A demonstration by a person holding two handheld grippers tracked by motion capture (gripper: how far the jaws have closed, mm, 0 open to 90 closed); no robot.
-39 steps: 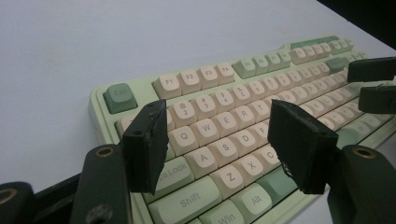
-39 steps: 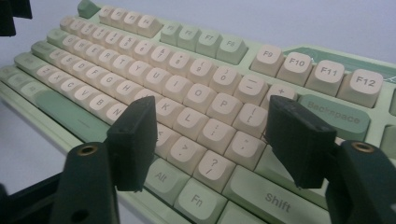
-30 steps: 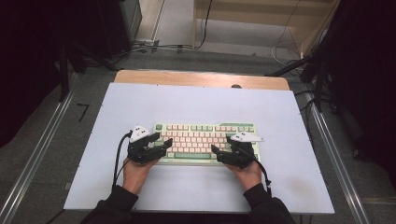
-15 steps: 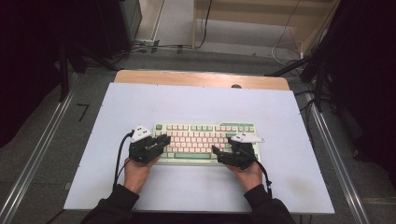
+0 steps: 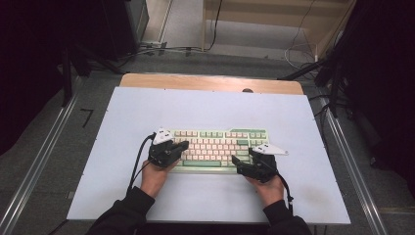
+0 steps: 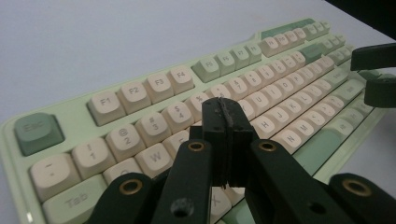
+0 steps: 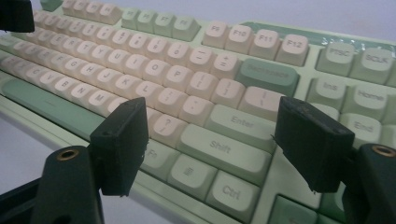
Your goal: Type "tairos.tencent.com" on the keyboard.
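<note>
With the left tongs pinched empty over the keyboard and the right tongs spread wide above Shift, a careless dip risks pressing 2 keys at once

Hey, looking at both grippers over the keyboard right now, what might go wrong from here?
The left gripper has just closed with nothing between its jaws; its broad tip hovers among tightly packed keys on the keyboard, so a press may hit two keys at once. The right gripper is open, its jaws straddling the Shift and Enter area; lowering it might snag or press keys unintentionally.
</note>
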